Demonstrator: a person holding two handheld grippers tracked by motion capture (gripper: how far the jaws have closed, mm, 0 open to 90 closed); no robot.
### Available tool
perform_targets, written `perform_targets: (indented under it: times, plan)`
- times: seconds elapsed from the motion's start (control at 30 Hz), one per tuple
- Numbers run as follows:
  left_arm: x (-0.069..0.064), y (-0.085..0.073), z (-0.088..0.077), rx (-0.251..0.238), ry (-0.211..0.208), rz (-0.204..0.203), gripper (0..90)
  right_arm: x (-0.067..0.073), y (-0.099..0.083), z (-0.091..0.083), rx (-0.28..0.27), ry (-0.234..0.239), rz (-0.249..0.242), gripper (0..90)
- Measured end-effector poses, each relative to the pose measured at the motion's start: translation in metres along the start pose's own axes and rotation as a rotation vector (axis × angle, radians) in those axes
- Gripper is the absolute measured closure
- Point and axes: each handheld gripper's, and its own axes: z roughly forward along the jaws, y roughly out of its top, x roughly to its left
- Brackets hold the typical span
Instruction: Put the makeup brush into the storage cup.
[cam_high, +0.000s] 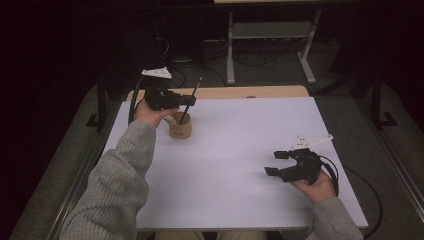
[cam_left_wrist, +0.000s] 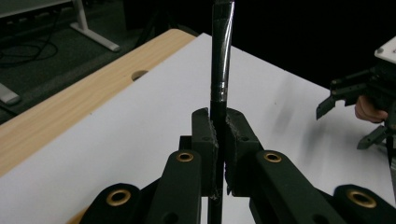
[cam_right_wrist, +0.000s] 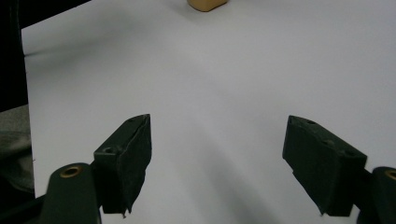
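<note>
- Pen (cam_high: 190, 102), slim, stiff, light, likely slippery: my left claw (cam_high: 189, 100) grips it mid-shaft above the tan cup (cam_high: 180, 128), far left of the counter (cam_high: 240, 150).
- Right claw (cam_high: 276, 163) open, empty, near right.

This looks like a lab or a recording room set up for tests — not a home. A plain white desk (cam_high: 240, 150) with a bare wooden edge strip (cam_high: 235, 92) stands on grey carpet (cam_high: 280, 70), boxed in by a black metal frame (cam_high: 100, 105). Behind it sit the grey metal legs of another bench (cam_high: 270, 45) and loose cables (cam_high: 250, 60) on the floor — the surroundings are dark.
</note>
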Motion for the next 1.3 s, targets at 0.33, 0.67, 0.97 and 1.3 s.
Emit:
perform_targets:
  times: [0.33, 0.67, 0.97, 1.3]
  plan:
    - [0.016, -0.001, 0.005, -0.026, 0.048, -0.036, 84.0, -0.001, -0.001, 0.000, 0.004, -0.006, 0.004, 21.3]
    - [0.031, -0.006, 0.008, -0.053, 0.096, -0.072, 84.0, -0.001, -0.001, -0.003, -0.012, -0.020, 0.007, 19.9]
    - [0.037, -0.011, 0.019, -0.051, 0.117, -0.088, 83.9, -0.003, -0.004, -0.006, -0.011, -0.027, 0.017, 19.5]
    - [0.044, -0.016, 0.024, -0.030, 0.150, -0.095, 83.8, -0.002, -0.004, -0.006, -0.013, -0.027, 0.014, 18.7]
